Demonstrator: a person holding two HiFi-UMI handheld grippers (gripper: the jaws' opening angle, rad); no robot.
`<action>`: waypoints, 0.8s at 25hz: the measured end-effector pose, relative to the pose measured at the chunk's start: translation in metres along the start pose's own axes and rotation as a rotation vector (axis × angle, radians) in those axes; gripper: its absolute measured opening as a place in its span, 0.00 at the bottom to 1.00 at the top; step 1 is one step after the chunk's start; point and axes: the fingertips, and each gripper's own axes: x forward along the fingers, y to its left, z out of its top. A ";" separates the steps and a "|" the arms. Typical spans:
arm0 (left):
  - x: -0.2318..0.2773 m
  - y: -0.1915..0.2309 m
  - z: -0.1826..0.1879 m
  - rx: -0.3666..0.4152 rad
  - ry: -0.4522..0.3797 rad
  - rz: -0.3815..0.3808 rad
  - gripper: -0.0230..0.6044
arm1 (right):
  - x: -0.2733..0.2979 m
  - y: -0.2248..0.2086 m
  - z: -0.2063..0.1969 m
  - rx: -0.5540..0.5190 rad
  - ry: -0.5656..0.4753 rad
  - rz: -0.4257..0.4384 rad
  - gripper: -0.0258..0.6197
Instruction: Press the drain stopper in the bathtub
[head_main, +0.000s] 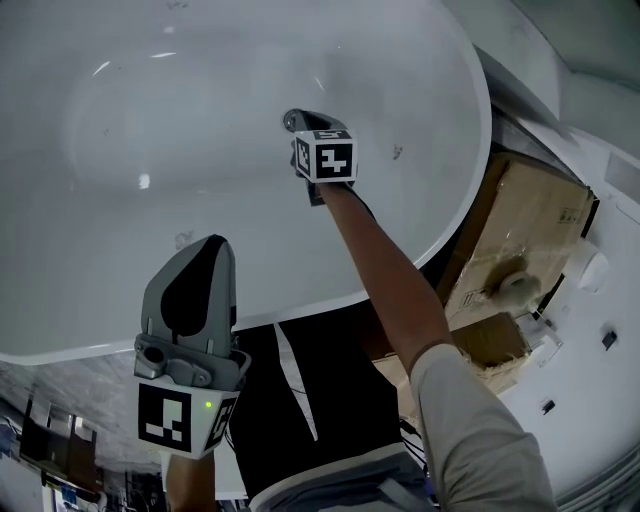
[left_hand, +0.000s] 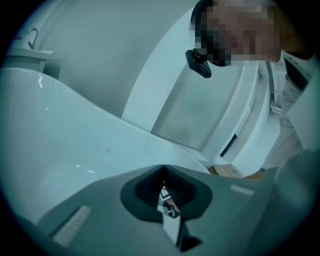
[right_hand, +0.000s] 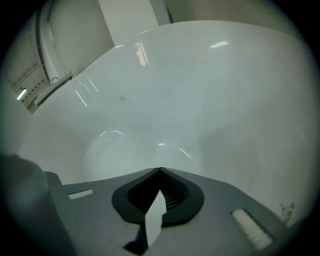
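Observation:
A white bathtub (head_main: 455, 190) fills the head view, and I look down into its smooth basin. I cannot make out a drain stopper in any view. My right gripper (head_main: 293, 121) reaches deep into the tub on an outstretched arm, its jaws shut with nothing between them. In the right gripper view the gripper (right_hand: 160, 170) faces only the bare white tub floor (right_hand: 165, 105). My left gripper (head_main: 214, 244) hangs over the tub's near rim, also shut and empty. In the left gripper view it (left_hand: 163, 168) points along the tub's curved rim (left_hand: 75, 110).
Cardboard boxes (head_main: 535, 215) stand against the tub's right side, with a roll of tape (head_main: 516, 283) on them. A small faucet (left_hand: 33, 38) on a white basin stands beyond the tub's far end. White wall panels (left_hand: 165, 80) rise behind the tub.

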 end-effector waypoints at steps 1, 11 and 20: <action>-0.004 -0.002 0.004 -0.001 0.003 0.004 0.04 | -0.009 0.001 0.003 0.001 -0.006 0.001 0.03; -0.040 -0.035 0.044 -0.003 0.016 0.010 0.04 | -0.095 0.004 0.026 0.013 -0.082 0.006 0.03; -0.067 -0.062 0.075 0.005 -0.004 -0.010 0.04 | -0.157 0.021 0.028 0.004 -0.113 0.021 0.03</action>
